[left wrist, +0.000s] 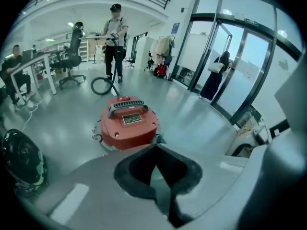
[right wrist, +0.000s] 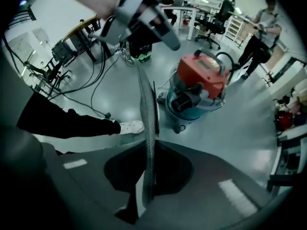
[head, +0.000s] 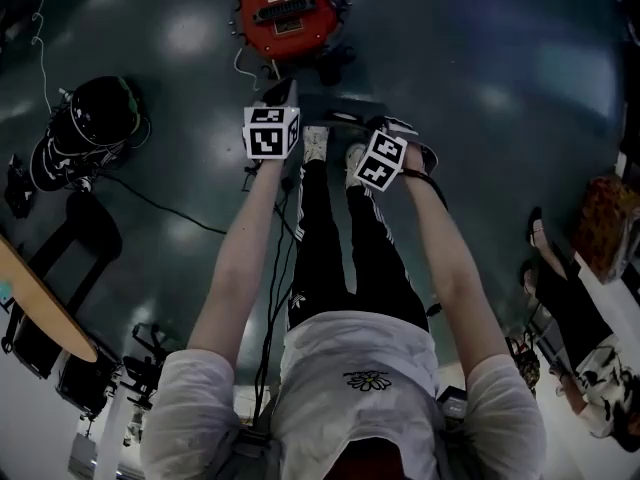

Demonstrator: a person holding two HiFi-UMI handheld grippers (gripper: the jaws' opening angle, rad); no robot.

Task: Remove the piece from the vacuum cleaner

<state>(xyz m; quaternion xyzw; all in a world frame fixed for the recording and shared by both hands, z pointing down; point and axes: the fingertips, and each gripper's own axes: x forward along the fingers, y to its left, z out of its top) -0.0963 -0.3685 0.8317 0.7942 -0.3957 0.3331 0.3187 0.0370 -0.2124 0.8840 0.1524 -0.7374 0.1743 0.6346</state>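
The red vacuum cleaner [head: 290,13] stands on the dark floor ahead of my feet; it also shows in the left gripper view [left wrist: 128,123] and, with its bluish base, in the right gripper view [right wrist: 199,83]. My right gripper [right wrist: 147,145] is shut on a thin, flat grey piece [right wrist: 148,104] that I see edge-on, rising towards the left gripper [right wrist: 144,13]. My left gripper [left wrist: 157,150] points at the vacuum with its jaws together and nothing between them. In the head view both grippers [head: 280,93] [head: 395,126] are held side by side, short of the vacuum.
A black round machine [head: 95,118] with cables sits on the floor at the left. A desk edge [head: 40,303] is at the lower left. A seated person [head: 560,298] is at the right. Another person [left wrist: 114,37] stands beyond the vacuum with a hose.
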